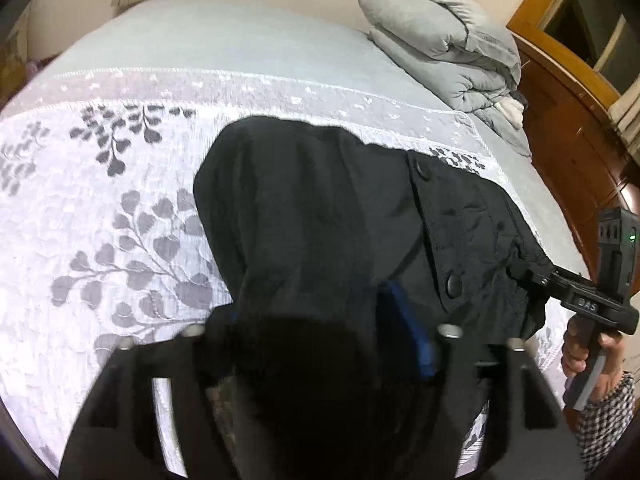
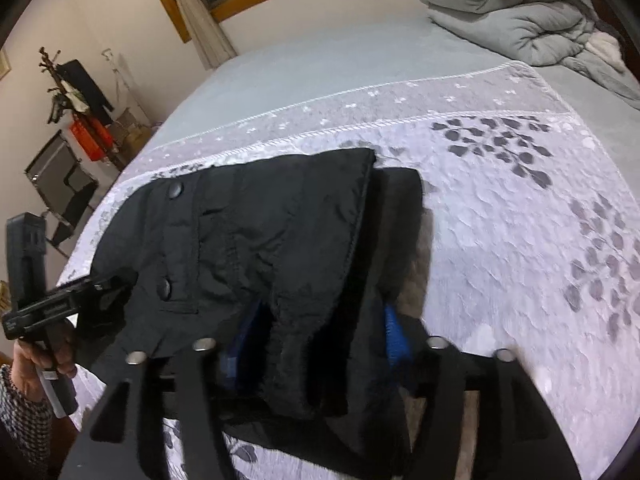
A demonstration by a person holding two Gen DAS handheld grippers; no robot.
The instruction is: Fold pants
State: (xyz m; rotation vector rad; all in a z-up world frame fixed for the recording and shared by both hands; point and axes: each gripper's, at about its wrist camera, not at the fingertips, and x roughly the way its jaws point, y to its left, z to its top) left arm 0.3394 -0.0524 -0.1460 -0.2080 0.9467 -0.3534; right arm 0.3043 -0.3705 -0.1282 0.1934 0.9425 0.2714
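Both jaws stand released over the folded pants (image 2: 256,240) on the bed (image 2: 500,240), cloth lying between; left gripper (image 1: 316,344), right gripper (image 2: 320,344). Fold judged laid down; next, withdraw toward six o'clock without snagging

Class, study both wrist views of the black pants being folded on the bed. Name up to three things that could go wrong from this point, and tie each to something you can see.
1. Cloth of the black pants lies between the jaws of the right gripper and the left gripper; pulling away could snag and undo the fold.
2. The top layer sits offset over the lower one, so edges may stay misaligned.
3. The pants lie near the edge of the bedspread and might slide off.
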